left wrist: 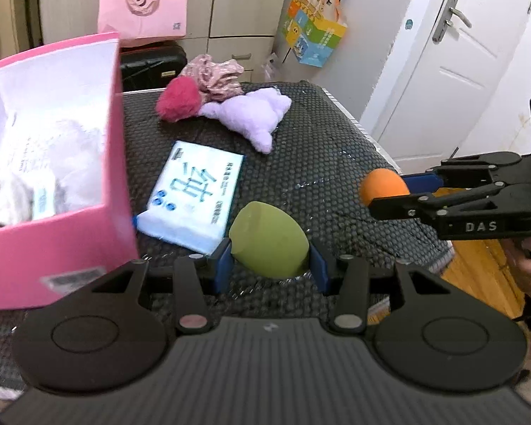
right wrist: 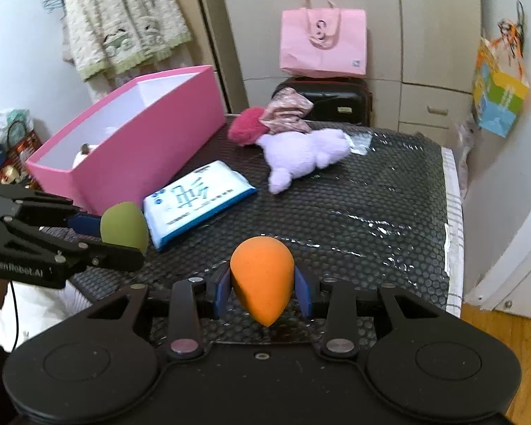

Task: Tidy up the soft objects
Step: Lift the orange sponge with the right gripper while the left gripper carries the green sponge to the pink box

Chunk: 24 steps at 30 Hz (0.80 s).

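Green sponge: light, squashy, clamped mid-body in left gripper. Orange sponge: likewise, right gripper. Pink box far left.

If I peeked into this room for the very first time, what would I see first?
Probably the two squishy egg-shaped sponges: a green sponge pinched in the left gripper and an orange sponge pinched in the right gripper, both above the dark bumpy mat. Next, the big pink box at the left, open on top, with pale soft things inside. Behind lie a purple plush toy and a fuzzy red ball.
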### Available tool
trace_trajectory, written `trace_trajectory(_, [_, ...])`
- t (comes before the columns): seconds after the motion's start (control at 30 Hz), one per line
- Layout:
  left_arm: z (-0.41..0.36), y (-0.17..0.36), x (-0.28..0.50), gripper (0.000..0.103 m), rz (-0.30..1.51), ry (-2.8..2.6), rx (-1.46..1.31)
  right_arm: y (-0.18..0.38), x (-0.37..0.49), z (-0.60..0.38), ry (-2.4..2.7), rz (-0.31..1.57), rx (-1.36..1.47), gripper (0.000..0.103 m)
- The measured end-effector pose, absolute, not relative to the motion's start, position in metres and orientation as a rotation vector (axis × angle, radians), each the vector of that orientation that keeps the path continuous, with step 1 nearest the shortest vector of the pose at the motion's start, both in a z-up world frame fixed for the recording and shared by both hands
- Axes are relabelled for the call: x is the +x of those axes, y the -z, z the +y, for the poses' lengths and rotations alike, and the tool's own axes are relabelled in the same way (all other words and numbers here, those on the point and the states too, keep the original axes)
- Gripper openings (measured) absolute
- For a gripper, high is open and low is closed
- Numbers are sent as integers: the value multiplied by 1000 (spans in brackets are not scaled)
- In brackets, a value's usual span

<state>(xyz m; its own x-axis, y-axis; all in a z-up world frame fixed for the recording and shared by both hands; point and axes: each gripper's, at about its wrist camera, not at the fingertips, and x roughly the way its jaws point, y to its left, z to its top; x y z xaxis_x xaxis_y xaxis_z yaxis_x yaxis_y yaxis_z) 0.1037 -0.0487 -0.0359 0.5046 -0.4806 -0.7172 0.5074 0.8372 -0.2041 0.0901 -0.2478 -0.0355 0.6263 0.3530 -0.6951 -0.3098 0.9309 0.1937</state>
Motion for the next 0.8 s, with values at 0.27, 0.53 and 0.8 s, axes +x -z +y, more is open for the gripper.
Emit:
trace_trajectory(0.27, [-17,12,83,45,868,608,54,11,74,-216,-521,826,-18,43])
trace_trajectory(0.53, [24,-4,65,45,870,617,4,-9,65,-179,-663,833,-66,43])
trace_trajectory(0.8, [61,-21,63,45,842,574,8,-36,71,-143,-760,791,-87,44])
